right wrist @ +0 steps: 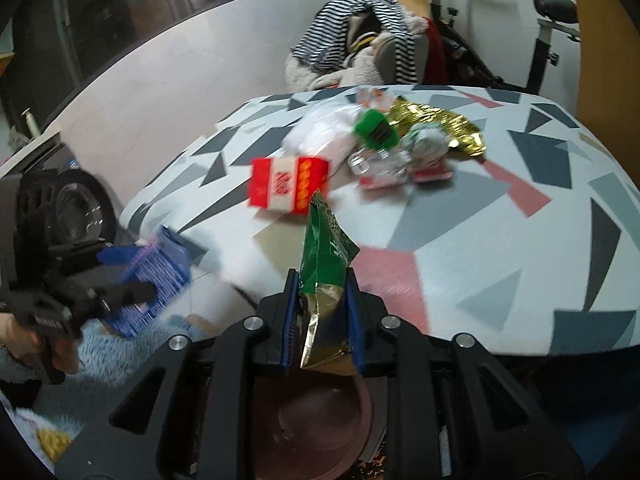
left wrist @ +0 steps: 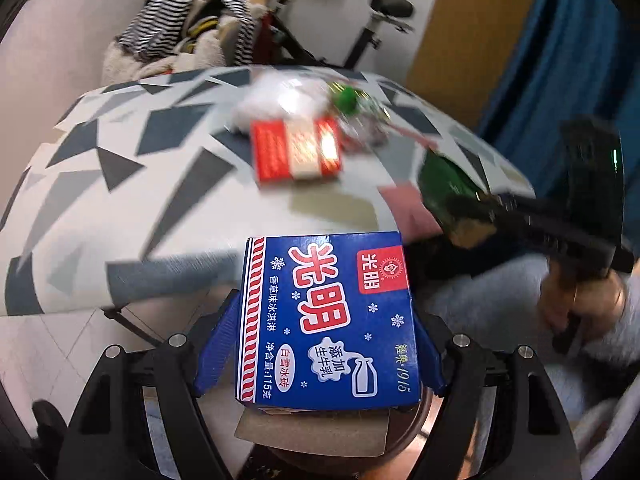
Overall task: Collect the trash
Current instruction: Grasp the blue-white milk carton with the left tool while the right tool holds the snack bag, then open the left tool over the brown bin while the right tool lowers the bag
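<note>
My left gripper (left wrist: 326, 312) is shut on a blue ice-cream carton (left wrist: 328, 312), with a blue pad pressing each side, just off the near edge of the table (left wrist: 120, 208). My right gripper (right wrist: 322, 280) is shut on a green and gold snack wrapper (right wrist: 324, 252) that stands upright between its pads. From the right wrist, the left gripper (right wrist: 120, 284) and its carton (right wrist: 160, 276) appear at the left. A red and white box (right wrist: 288, 188) lies mid-table. Behind it sits a pile with a white plastic bag (right wrist: 320, 132) and a gold wrapper (right wrist: 440, 128).
A brown round container (right wrist: 320, 412) sits below both grippers at the table's near edge. Behind the table, a chair is heaped with striped clothes (right wrist: 360, 28), next to an exercise bike (right wrist: 548, 32). A blue curtain (left wrist: 560, 60) hangs at the right. A person's hand (left wrist: 580, 308) holds the right gripper.
</note>
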{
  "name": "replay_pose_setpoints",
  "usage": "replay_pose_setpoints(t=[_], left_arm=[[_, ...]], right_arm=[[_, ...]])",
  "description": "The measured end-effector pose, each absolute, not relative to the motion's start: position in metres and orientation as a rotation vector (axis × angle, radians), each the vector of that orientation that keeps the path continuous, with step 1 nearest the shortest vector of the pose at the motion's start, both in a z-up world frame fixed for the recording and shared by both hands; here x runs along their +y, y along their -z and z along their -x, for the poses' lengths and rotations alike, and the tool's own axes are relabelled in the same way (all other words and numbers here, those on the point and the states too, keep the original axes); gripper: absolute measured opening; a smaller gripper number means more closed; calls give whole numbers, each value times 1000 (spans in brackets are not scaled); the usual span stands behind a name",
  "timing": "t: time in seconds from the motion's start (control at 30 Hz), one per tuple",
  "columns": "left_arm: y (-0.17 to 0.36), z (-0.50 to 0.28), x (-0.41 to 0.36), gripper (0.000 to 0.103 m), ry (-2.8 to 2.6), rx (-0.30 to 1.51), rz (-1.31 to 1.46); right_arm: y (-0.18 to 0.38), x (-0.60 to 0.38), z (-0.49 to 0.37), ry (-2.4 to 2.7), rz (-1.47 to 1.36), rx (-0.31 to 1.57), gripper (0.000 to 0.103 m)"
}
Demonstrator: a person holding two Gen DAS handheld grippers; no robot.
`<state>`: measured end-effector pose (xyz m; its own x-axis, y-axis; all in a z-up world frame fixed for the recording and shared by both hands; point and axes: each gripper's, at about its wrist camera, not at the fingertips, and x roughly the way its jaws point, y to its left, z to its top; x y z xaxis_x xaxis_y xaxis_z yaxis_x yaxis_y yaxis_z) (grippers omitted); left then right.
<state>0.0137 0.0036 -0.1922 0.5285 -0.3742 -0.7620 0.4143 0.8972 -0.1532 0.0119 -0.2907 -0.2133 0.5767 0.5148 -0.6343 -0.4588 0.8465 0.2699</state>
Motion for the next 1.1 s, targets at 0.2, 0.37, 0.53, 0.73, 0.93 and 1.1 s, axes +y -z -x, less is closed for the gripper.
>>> replay_pose_setpoints(t=[0.2,0.37,0.53,0.73,0.93,1.1], left_arm=[[230,3,-11,75,495,913,-174],[259,-7,-9,75,492,973,-144],[287,-24,-6,75,479,1081,-104],[294,-24,-11,78,488,1099,-119],[290,-23,-11,88,477,1084,-116],[275,-19,-3,88,437,1009,-95]], right_arm=[[235,-285,5,-620,-106,801,25],[253,-277,7,-644,-90,867,25],[270,-269,2,-652,-77,929,25],[284,-264,-4,-653,-89,981,25],[289,-263,-6,-652,-87,999,25],[298,-258,-7,-655,-63,1027,25]])
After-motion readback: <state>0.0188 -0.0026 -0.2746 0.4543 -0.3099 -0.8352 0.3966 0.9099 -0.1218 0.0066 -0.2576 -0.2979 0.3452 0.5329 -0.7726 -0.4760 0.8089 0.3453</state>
